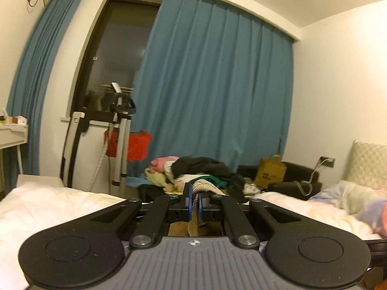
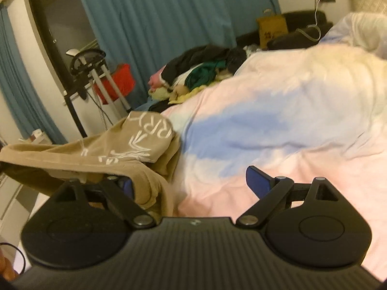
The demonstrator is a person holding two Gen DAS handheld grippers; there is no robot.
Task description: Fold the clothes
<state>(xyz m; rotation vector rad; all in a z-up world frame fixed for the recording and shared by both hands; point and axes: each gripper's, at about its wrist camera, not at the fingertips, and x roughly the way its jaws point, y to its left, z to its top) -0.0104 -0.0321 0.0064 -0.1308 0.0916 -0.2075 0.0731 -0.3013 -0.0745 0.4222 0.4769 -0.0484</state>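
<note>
In the left wrist view my left gripper (image 1: 195, 200) is shut on the ribbed hem of a tan garment (image 1: 206, 188). The cloth sticks up between the blue pads and hangs down behind them. In the right wrist view the same tan garment (image 2: 116, 149), printed with white letters, is lifted at the left and trails onto the bed. Part of it drapes over the left finger of my right gripper (image 2: 191, 183). That gripper is open, with its right finger (image 2: 257, 181) bare over the duvet.
A pink, blue and white duvet (image 2: 266, 120) covers the bed. A pile of mixed clothes (image 2: 200, 75) lies at its far edge by the blue curtain (image 1: 212, 84). A metal stand with a red cloth (image 1: 135, 146) and a brown paper bag (image 1: 269, 172) stand beyond.
</note>
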